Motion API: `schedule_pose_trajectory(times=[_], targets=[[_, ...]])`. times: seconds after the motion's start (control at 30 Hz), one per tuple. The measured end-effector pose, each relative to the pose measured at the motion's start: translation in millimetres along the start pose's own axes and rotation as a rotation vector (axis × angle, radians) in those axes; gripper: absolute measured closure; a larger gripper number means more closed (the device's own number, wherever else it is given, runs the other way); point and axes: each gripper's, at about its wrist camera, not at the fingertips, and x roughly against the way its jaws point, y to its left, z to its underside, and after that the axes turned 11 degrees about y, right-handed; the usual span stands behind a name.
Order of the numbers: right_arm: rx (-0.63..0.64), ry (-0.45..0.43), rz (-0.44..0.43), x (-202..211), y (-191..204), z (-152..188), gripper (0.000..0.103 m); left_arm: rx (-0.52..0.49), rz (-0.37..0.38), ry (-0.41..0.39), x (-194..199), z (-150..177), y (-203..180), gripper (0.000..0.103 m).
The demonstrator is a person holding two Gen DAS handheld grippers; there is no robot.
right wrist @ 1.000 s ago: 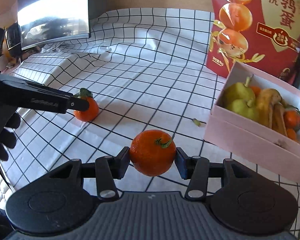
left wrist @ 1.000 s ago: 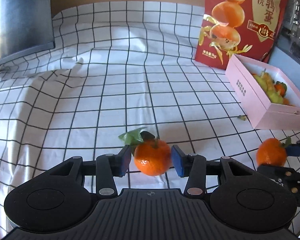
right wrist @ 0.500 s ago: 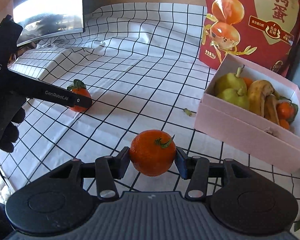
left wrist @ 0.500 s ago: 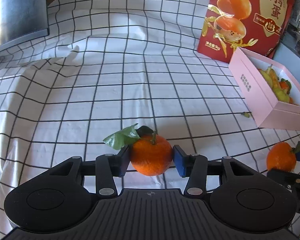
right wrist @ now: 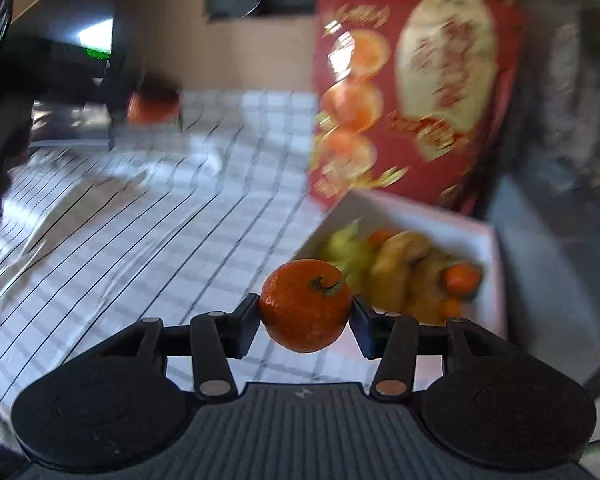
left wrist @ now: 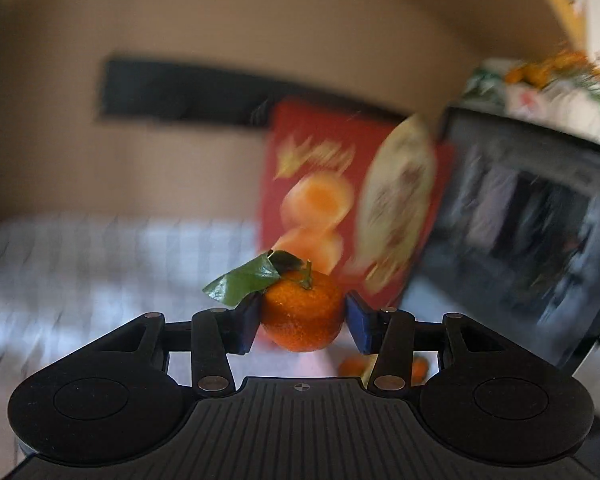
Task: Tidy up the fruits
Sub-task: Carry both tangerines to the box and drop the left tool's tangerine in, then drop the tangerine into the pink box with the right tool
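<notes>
Both tangerines have risen off the cloth, each clenched between its claw's pads.

A white cloth with a black grid covers the bench, rumpled toward nine o'clock. At one o'clock a tall red bag printed with orange rounds and a cream oval stands upright against a tan wall. A dark bar runs across that wall at eleven o'clock. A dark screen stands at three o'clock, blurred.
</notes>
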Motion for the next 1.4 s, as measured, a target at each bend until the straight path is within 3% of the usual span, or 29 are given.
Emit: schedule_pose_trajectory(times=[0.1,0.23,0.47,0.6,0.73,0.87,0.97,1.07,1.2,1.3,1.4], targets=[[-0.045,-0.004,0.010,4.7,-10.2,3.3,0.055,-0.049,0.080,0.034,-37.4,-27.5,-21.3,0.052],[-0.087,0.025,0.026,4.2,-15.6,16.8,0.055,-0.029,0.155,0.224,-118.3,-30.4,-37.7,0.052],[-0.195,0.077,0.064,7.9,-25.6,45.6,0.055,-0.026,0.150,0.371,-210.1,-4.7,-46.5,0.052],[-0.245,0.100,0.073,7.0,-31.0,55.5,0.055,-0.009,0.117,0.451,-232.6,5.2,-44.4,0.054],[-0.254,0.119,0.078,2.1,-33.4,60.5,0.055,0.013,0.142,0.415,-225.6,7.1,-41.0,0.053],[-0.242,0.110,0.085,1.2,-33.8,57.4,0.055,0.076,0.160,0.308,-185.9,5.7,-30.0,0.053],[-0.230,0.085,0.086,1.7,-38.9,47.8,0.055,0.103,0.165,0.269,-151.2,21.9,-27.5,0.053],[-0.195,0.050,0.109,-1.2,-47.3,28.8,0.055,0.099,0.161,0.274,-125.1,47.0,-27.4,0.053],[-0.155,-0.007,0.128,-16.4,-66.1,-9.5,0.055,0.077,0.089,0.319,-98.5,86.8,-31.6,0.053],[-0.166,-0.036,0.152,-38.3,-83.2,-45.0,0.055,0.074,0.014,0.356,-86.6,103.4,-32.5,0.053],[-0.191,-0.040,0.179,-66.2,-100.2,-75.7,0.055,0.093,-0.010,0.357,-75.8,110.6,-29.4,0.053]])
